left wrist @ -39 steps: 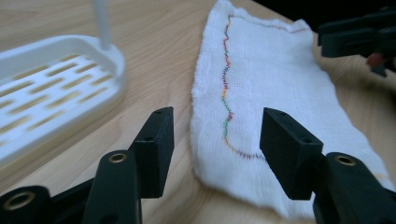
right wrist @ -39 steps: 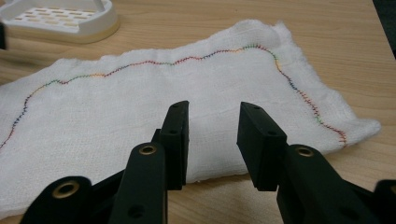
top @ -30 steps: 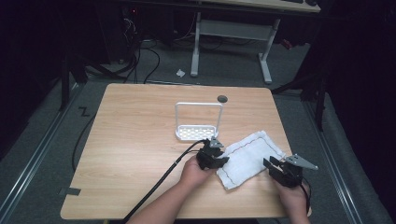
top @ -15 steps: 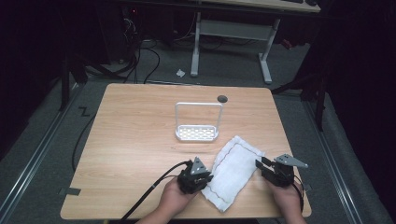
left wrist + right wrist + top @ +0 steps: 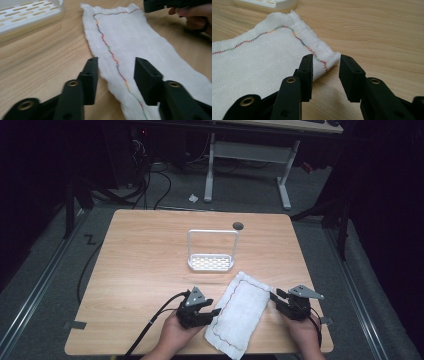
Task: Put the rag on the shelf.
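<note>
Inspector A: Since the earlier frame the left gripper (image 5: 216, 311) has drawn back toward the table's near edge, and the white cloth (image 5: 243, 311) is now folded into a long strip.

Inspector B: Jaw state?

Inspector A: Its jaws have just been opening; they stand apart, the cloth's edge lying between them, unpinched. The right gripper (image 5: 274, 295) stands open too, the cloth's corner just ahead of its jaws.

Inspector B: Surroundings?

Inspector A: The white rack (image 5: 211, 262) sits beyond both grippers.
</note>
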A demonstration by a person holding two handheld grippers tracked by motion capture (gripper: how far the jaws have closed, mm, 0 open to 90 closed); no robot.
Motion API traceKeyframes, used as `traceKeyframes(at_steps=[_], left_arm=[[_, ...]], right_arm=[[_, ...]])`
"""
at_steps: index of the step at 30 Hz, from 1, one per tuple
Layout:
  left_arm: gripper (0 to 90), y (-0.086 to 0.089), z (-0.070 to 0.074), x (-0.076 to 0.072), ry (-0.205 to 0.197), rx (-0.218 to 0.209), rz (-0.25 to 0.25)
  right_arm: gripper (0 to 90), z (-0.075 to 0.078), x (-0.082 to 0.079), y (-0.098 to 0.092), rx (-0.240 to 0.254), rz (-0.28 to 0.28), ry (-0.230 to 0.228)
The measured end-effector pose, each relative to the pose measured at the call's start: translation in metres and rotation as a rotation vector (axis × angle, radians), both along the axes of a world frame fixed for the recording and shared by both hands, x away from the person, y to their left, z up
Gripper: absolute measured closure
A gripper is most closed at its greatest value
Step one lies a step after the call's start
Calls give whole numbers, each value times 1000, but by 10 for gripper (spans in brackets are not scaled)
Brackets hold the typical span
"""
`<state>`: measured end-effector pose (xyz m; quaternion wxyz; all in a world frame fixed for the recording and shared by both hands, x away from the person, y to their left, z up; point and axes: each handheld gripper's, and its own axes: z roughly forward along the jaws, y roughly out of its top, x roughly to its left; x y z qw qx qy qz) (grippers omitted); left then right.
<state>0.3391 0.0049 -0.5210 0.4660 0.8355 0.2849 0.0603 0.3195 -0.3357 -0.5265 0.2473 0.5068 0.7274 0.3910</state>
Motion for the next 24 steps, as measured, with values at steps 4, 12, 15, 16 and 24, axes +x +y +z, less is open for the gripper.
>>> traceKeyframes(at_steps=[4, 12, 15, 16, 24], left_arm=[[772, -24, -11, 14, 11, 84, -43], [835, -19, -14, 0, -32, 122, -58], [830, -5, -13, -13, -38, 140, -55], [828, 1, -13, -17, -39, 140, -53], [744, 56, -8, -37, 16, 139, -28]], right_arm=[[719, 1, -2, 2, 3, 20, 2], [847, -6, 3, 21, -53, 81, 65], [849, -8, 8, 36, -48, 111, 78], [849, -8, 9, 41, -53, 122, 76], [783, -4, 23, 111, -110, 259, 93]])
